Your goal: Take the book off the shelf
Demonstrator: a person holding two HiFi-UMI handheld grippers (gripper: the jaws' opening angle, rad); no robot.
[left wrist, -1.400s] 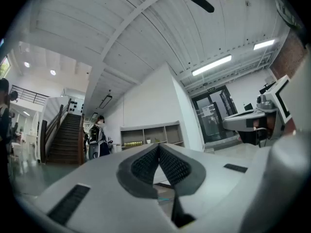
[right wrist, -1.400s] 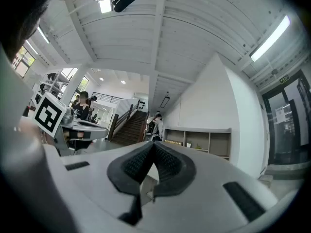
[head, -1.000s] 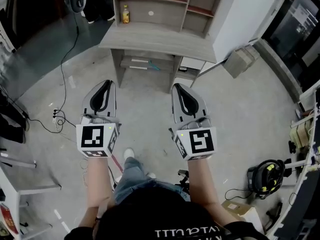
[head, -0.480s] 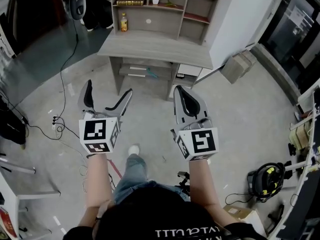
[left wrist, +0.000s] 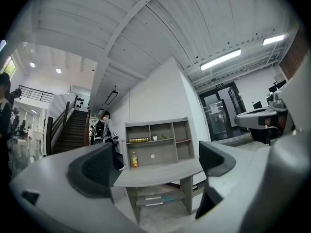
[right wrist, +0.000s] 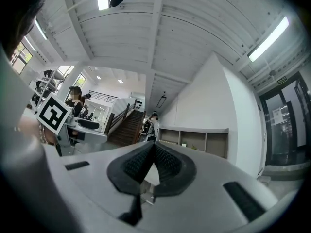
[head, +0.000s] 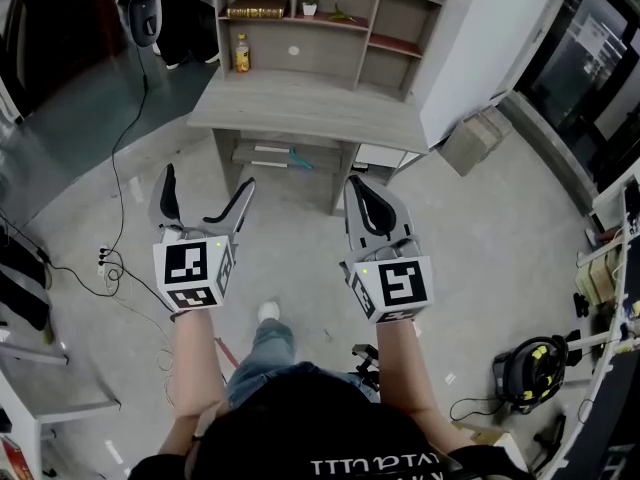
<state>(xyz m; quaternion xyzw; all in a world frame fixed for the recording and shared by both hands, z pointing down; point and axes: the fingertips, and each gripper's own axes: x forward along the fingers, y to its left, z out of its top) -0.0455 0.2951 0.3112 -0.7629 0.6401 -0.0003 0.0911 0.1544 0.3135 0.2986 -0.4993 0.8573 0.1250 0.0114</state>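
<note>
The grey left gripper with the square-marked cube is being held out over the bare concrete floor, short of the desk, and its two jaws are being kept spread wide with nothing between them. In the left gripper view the desk and its shelves are being framed in that gap from a distance. The matching grey right gripper is being held level beside it, well apart from it, and its ribbed black pads are being pressed together on nothing. The flat brown-and-gold book is being carried by the light grey wooden shelf unit that is standing along the back edge of the grey wooden desktop. The book is being kept on its side on the board of the upper left compartment, where most of the width is being taken up by it, and it is being touched by neither gripper. A small white pot with a green plant is being housed in the upper middle compartment, near its left wall. An upright yellow bottle with a dark cap is being carried at the back left corner of the desktop, just below the book's compartment. White sheets are being kept on the low shelf under the desktop, and a brown cardboard box is being left on the floor near the desk's right end.
</note>
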